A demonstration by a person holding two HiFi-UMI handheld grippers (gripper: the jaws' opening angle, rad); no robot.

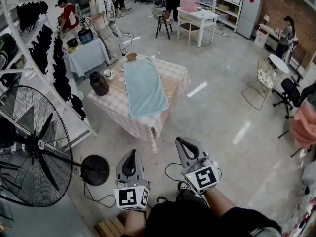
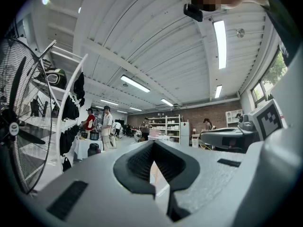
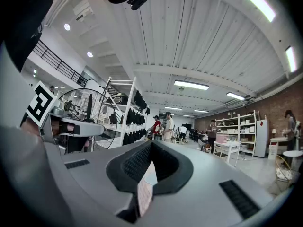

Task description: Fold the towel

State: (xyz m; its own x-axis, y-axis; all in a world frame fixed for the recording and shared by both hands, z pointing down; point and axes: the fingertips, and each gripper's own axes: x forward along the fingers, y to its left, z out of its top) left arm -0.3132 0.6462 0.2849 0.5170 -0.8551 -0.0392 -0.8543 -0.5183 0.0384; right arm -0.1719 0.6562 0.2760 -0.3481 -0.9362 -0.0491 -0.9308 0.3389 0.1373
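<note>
Towel point(image 1: 144, 87) flat on table point(image 1: 174, 78) w/ jug point(image 1: 98, 83) & cup point(image 1: 108, 74) beside, fan point(image 1: 34, 147) nr.

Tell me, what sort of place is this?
Likely a workshop or lab hall: bare floor, shelves against a brick wall, a big fan, and a towel laid out on a table.

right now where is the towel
In the head view the light blue towel lies spread flat on the checked table, upper centre, with the dark jug to its left.

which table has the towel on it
The one with the pink checked cloth, nearest the camera; the light blue towel lies flat on it beside a dark jug.
</note>
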